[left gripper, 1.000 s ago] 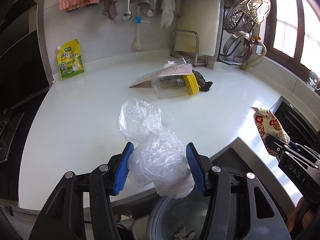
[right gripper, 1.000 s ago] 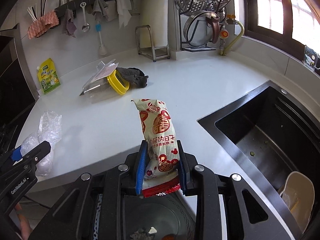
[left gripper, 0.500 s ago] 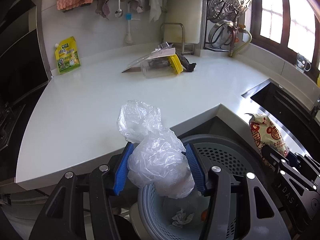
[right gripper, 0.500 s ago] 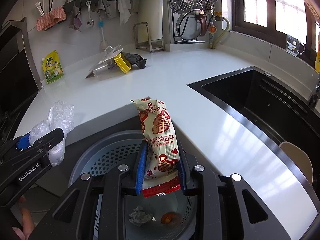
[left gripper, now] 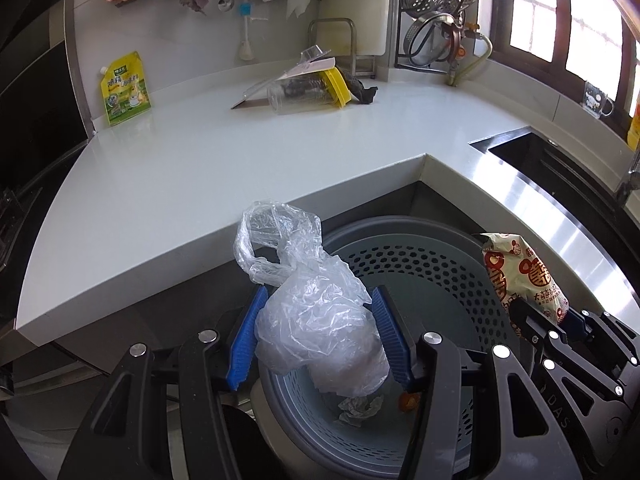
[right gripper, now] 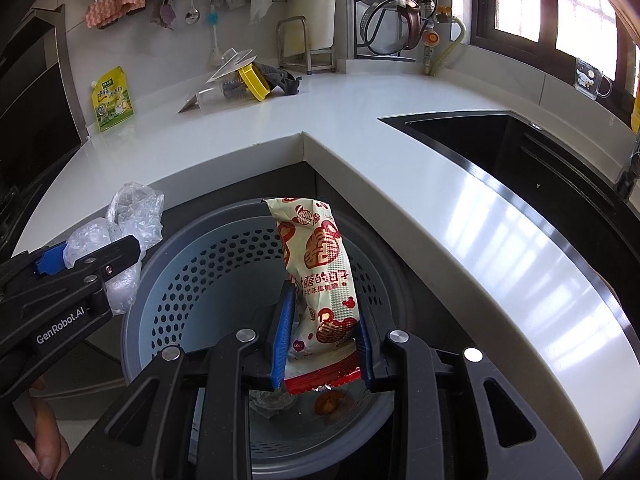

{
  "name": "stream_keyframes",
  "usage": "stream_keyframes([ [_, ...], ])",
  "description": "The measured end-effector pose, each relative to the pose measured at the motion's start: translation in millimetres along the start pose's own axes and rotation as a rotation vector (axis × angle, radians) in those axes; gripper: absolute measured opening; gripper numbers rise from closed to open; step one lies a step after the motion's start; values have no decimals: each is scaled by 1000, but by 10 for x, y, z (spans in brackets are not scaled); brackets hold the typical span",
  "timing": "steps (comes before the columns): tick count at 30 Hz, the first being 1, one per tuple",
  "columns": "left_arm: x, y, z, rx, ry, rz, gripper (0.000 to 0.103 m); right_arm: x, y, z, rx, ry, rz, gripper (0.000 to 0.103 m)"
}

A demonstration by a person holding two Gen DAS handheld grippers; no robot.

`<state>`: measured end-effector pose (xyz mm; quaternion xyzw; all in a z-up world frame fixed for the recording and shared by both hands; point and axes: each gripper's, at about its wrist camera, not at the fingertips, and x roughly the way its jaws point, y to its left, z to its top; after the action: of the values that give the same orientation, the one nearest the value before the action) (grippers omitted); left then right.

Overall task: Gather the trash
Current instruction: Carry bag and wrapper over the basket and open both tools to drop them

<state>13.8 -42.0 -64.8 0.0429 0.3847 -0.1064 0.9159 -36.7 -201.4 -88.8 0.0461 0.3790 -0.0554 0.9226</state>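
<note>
My left gripper [left gripper: 320, 336] is shut on a crumpled clear plastic bag [left gripper: 316, 320] and holds it over the left part of a grey perforated trash bin [left gripper: 432, 264] below the counter edge. My right gripper [right gripper: 322, 332] is shut on a red and cream snack wrapper [right gripper: 320, 276] and holds it above the same bin [right gripper: 192, 280]. The wrapper also shows at the right of the left wrist view [left gripper: 520, 276], and the bag at the left of the right wrist view [right gripper: 128, 216]. Crumpled paper [left gripper: 360, 408] and an orange scrap [right gripper: 330, 402] lie in the bin's bottom.
On the white L-shaped counter [left gripper: 192, 168] lie a clear jar with a yellow lid [left gripper: 308, 88], a flat packet and a dark cloth [left gripper: 364, 90]. A yellow pouch [left gripper: 124, 88] leans on the back wall. A black sink [right gripper: 532, 152] is at the right.
Both grippers have drawn back from the counter and come over the trash bin, each still holding its item. The bin now fills the lower part of both views.
</note>
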Motion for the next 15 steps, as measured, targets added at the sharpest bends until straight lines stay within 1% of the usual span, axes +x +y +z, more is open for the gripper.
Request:
stream_keyframes([
  [5, 122, -36, -72, -2, 44, -23, 54, 114, 14, -57, 9, 41, 46, 27],
  [15, 329, -49, -142, 3, 115, -32, 54, 305, 71, -121, 1, 104, 82, 28],
])
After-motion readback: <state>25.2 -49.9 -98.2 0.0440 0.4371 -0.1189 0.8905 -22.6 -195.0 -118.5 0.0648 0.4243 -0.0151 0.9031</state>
